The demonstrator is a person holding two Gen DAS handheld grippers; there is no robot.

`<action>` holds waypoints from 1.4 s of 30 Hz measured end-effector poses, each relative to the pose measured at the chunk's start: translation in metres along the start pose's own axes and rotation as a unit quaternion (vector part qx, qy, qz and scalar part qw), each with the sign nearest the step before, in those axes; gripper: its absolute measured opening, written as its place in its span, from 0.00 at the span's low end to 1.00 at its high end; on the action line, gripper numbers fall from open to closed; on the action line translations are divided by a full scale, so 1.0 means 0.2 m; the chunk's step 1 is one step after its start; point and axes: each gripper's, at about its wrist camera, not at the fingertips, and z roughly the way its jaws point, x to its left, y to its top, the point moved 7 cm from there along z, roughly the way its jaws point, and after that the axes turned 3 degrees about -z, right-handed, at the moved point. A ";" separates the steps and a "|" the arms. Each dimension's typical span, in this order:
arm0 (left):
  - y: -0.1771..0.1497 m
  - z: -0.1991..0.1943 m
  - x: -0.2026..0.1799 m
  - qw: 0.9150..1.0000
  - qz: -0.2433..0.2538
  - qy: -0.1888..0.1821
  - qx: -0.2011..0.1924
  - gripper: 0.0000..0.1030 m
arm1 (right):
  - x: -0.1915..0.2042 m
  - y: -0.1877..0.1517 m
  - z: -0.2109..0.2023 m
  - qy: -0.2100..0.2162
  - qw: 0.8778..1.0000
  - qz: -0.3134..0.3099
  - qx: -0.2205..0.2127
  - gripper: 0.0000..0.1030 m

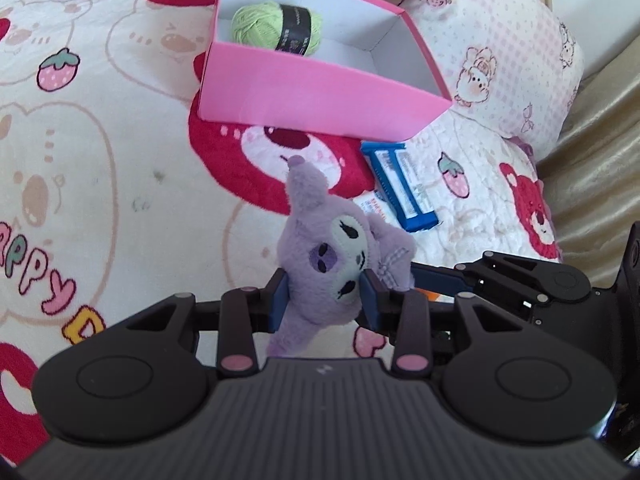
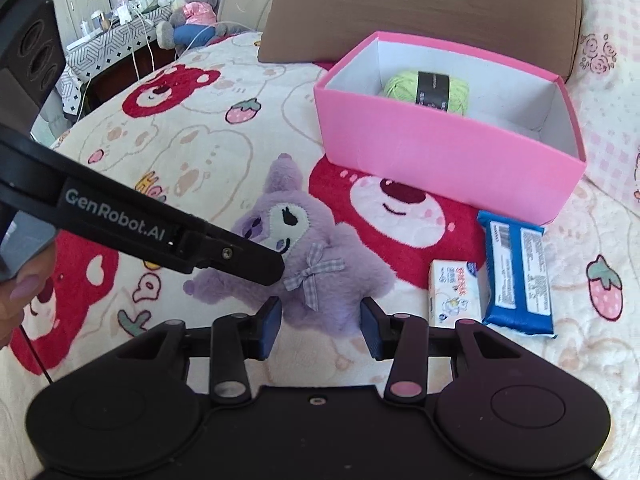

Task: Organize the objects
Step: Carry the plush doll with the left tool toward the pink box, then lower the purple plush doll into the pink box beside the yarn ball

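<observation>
A purple plush toy [image 1: 320,240] with a checked bow hangs head-first between the blue pads of my left gripper [image 1: 326,300], which is shut on its head. In the right wrist view the left gripper's black finger [image 2: 264,268] lies against the plush [image 2: 340,256]. My right gripper [image 2: 322,328] stands open, its pads flanking the plush's lower body without visibly squeezing it. Beyond the plush is a pink box [image 1: 320,92] [image 2: 440,152] holding a green yarn ball [image 1: 276,28] [image 2: 428,90]. A blue packet [image 1: 400,188] [image 2: 518,276] and a small white box [image 2: 454,296] lie in front of the pink box.
Everything rests on a bed with a cream blanket [image 2: 192,152] printed with red bears and strawberries. A brown pillow [image 2: 420,12] and a pink pillow [image 1: 500,40] sit behind the box. A side table with plush toys [image 2: 188,8] stands at the far left. A person's hand [image 2: 16,292] shows at the left edge.
</observation>
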 end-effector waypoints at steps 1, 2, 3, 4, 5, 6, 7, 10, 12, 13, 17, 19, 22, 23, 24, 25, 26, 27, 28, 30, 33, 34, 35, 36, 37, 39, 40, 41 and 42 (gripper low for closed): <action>0.01 -0.01 -0.01 1.000 0.001 -0.002 -0.001 0.36 | -0.01 0.02 -0.02 -0.001 1.000 -0.001 -0.001 0.48; 0.03 -0.03 -0.03 1.000 0.001 -0.004 -0.001 0.36 | -0.01 0.04 -0.04 -0.002 1.000 -0.002 -0.003 0.48; 0.04 -0.04 -0.05 1.000 0.002 -0.006 -0.001 0.36 | -0.01 0.05 -0.06 -0.004 1.000 -0.004 -0.002 0.48; 0.05 -0.06 -0.06 1.000 0.004 -0.007 -0.002 0.36 | -0.02 0.07 -0.08 -0.005 1.000 -0.005 -0.001 0.49; 0.06 -0.07 -0.08 1.000 0.005 -0.008 -0.004 0.36 | -0.02 0.08 -0.10 -0.004 1.000 -0.006 0.000 0.49; 0.07 -0.09 -0.09 1.000 0.007 -0.011 -0.007 0.36 | -0.03 0.10 -0.12 -0.004 1.000 -0.007 0.001 0.50; 0.08 -0.10 -0.10 1.000 0.007 -0.012 -0.009 0.36 | -0.03 0.11 -0.13 -0.003 1.000 -0.009 0.000 0.50; 0.10 -0.14 -0.14 1.000 0.007 -0.016 -0.015 0.36 | -0.04 0.14 -0.18 -0.003 1.000 -0.017 -0.004 0.50; 0.12 -0.17 -0.16 1.000 0.010 -0.014 -0.016 0.35 | -0.05 0.17 -0.21 0.000 1.000 -0.018 -0.005 0.50; 0.13 -0.18 -0.17 1.000 0.013 -0.013 -0.016 0.35 | -0.06 0.18 -0.22 0.002 1.000 -0.019 -0.006 0.50; 0.18 -0.21 -0.22 1.000 0.023 -0.008 -0.014 0.35 | -0.08 0.23 -0.25 0.003 1.000 -0.021 -0.009 0.50; 0.22 -0.22 -0.24 1.000 0.025 -0.006 -0.011 0.35 | -0.09 0.26 -0.27 0.001 1.000 -0.023 -0.010 0.51; 0.27 -0.24 -0.27 0.999 0.029 -0.005 -0.012 0.35 | -0.12 0.31 -0.29 0.000 1.000 -0.024 -0.015 0.51; 0.29 -0.24 -0.28 0.999 0.033 -0.003 -0.012 0.35 | -0.13 0.32 -0.30 -0.001 1.000 -0.024 -0.016 0.51; 0.31 -0.24 -0.29 0.999 0.036 -0.002 -0.013 0.35 | -0.14 0.34 -0.30 -0.001 1.000 -0.024 -0.017 0.51; 0.33 -0.25 -0.30 0.999 0.040 -0.001 -0.013 0.35 | -0.15 0.36 -0.30 -0.002 1.000 -0.024 -0.018 0.51; 0.35 -0.25 -0.31 0.999 0.043 0.001 -0.014 0.35 | -0.16 0.38 -0.31 -0.003 0.999 -0.025 -0.020 0.51; 0.37 -0.25 -0.32 0.999 0.044 0.002 -0.017 0.35 | -0.17 0.39 -0.31 -0.005 0.999 -0.027 -0.021 0.51; 0.39 -0.25 -0.32 0.999 0.045 0.003 -0.019 0.35 | -0.18 0.41 -0.31 -0.005 0.999 -0.028 -0.022 0.51; 0.41 -0.24 -0.33 0.998 0.050 0.005 -0.025 0.35 | -0.21 0.44 -0.30 -0.005 0.999 -0.028 -0.022 0.51; 0.47 -0.21 -0.34 0.999 0.038 -0.004 -0.031 0.35 | -0.23 0.48 -0.30 -0.016 0.999 -0.043 -0.024 0.51; 0.49 -0.19 -0.34 0.999 0.031 -0.008 -0.034 0.35 | -0.24 0.50 -0.30 -0.024 0.998 -0.054 -0.025 0.51; 0.51 -0.17 -0.35 0.999 0.030 -0.008 -0.037 0.35 | -0.26 0.51 -0.29 -0.033 0.997 -0.059 -0.028 0.51; 0.54 -0.15 -0.35 0.999 0.030 -0.006 -0.041 0.35 | -0.28 0.53 -0.28 -0.037 0.997 -0.058 -0.030 0.51; 0.56 -0.13 -0.36 0.999 0.031 -0.004 -0.043 0.35 | -0.30 0.54 -0.27 -0.039 0.997 -0.055 -0.030 0.51; 0.60 -0.09 -0.36 0.999 0.032 -0.001 -0.043 0.36 | -0.34 0.57 -0.24 -0.043 0.997 -0.051 -0.030 0.51; 0.62 -0.07 -0.37 0.999 0.031 -0.001 -0.041 0.36 | -0.36 0.58 -0.23 -0.046 0.997 -0.050 -0.029 0.51; 0.65 -0.05 -0.37 0.999 0.030 -0.001 -0.039 0.36 | -0.38 0.59 -0.22 -0.049 0.997 -0.051 -0.028 0.51; 0.67 -0.02 -0.37 0.999 0.028 -0.003 -0.038 0.36 | -0.40 0.60 -0.21 -0.053 0.997 -0.053 -0.028 0.51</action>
